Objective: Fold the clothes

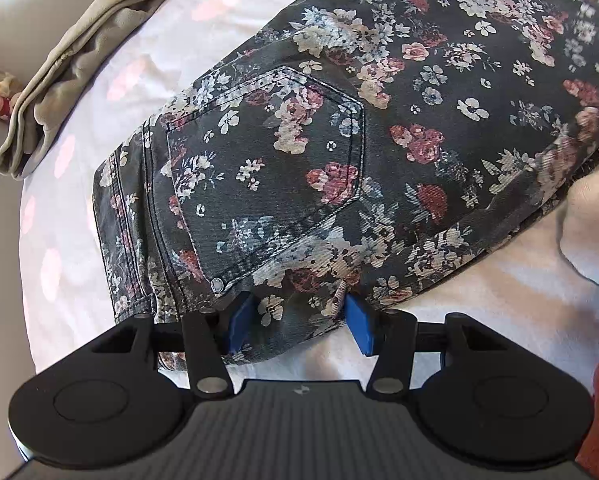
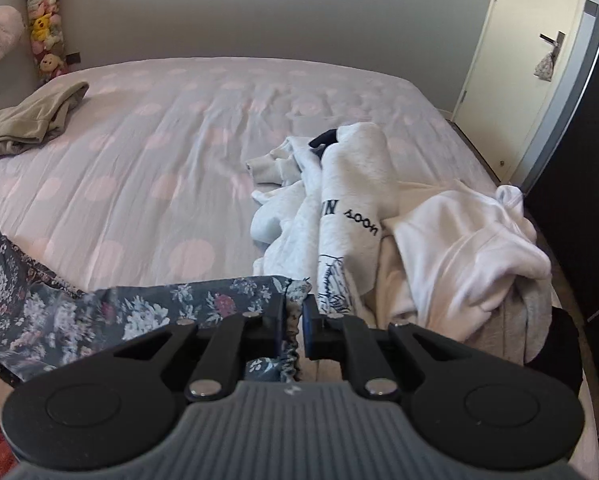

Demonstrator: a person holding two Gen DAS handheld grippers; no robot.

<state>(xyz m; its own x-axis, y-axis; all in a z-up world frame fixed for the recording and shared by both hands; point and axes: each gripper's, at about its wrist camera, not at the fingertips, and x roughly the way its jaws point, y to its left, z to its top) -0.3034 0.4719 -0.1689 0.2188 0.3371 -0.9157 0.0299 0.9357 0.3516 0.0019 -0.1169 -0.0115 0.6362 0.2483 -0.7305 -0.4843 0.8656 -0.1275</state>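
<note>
Dark floral jeans (image 1: 339, 140) lie flat on the bed with a back pocket facing up. My left gripper (image 1: 299, 322) is at their near edge by the waistband, its blue pads closed on a thick bunch of the fabric. In the right wrist view the same floral jeans (image 2: 139, 308) stretch away to the left. There my right gripper (image 2: 293, 320) is shut on a thin hem of a leg, which hangs frayed between the narrow jaws.
The pale sheet with pink dots (image 2: 179, 140) covers the bed. A folded olive garment (image 2: 27, 120) lies at the far left corner. A heap of white and grey clothes (image 2: 359, 200) sits to the right. Door (image 2: 511, 60) and dark wardrobe (image 2: 587, 160) stand beyond.
</note>
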